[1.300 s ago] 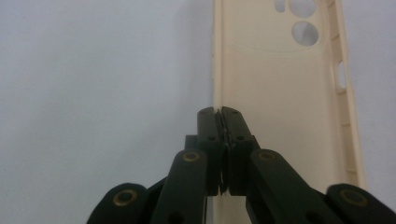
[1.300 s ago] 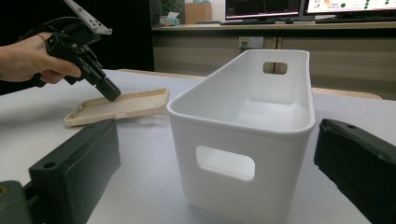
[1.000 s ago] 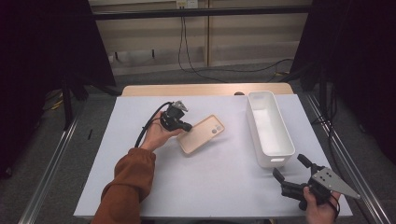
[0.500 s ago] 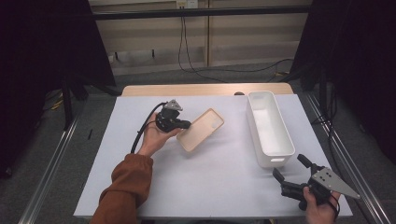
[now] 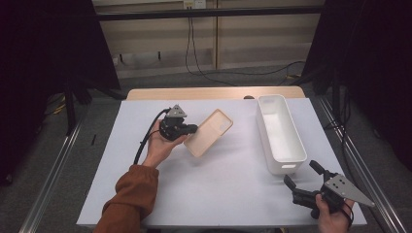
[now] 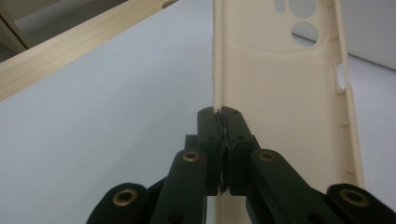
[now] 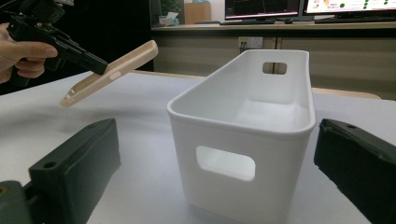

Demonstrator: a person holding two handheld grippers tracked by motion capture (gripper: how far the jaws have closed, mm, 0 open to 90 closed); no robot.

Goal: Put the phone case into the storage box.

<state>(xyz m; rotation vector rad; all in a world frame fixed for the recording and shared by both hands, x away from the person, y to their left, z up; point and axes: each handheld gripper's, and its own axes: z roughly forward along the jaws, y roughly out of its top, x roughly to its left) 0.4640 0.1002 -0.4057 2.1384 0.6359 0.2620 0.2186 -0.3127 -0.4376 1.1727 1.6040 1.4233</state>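
Note:
A beige phone case [image 5: 211,131] hangs tilted above the white table cover, its open inner side turned up. My left gripper [image 5: 193,129] is shut on the case's long edge, near the middle of the table's left half. In the left gripper view the jaws [image 6: 219,114] pinch the rim of the case [image 6: 280,84], whose camera cut-outs lie at the far end. My right gripper [image 5: 302,174] stands open near the front right edge, just below the white bin [image 5: 266,133], with nothing between its jaws. In the right gripper view the bin [image 7: 243,140] is straight ahead and the lifted case [image 7: 109,74] is at upper left.
The long white bin is empty and runs front to back on the right side. A white sheet [image 5: 218,194] covers the table, with a wooden strip [image 5: 214,93] along the back edge. A black cable [image 5: 145,141] trails from the left gripper.
The left gripper has lifted the phone case off the table and tilted it, moving it a little toward the back. The right gripper has stayed still.

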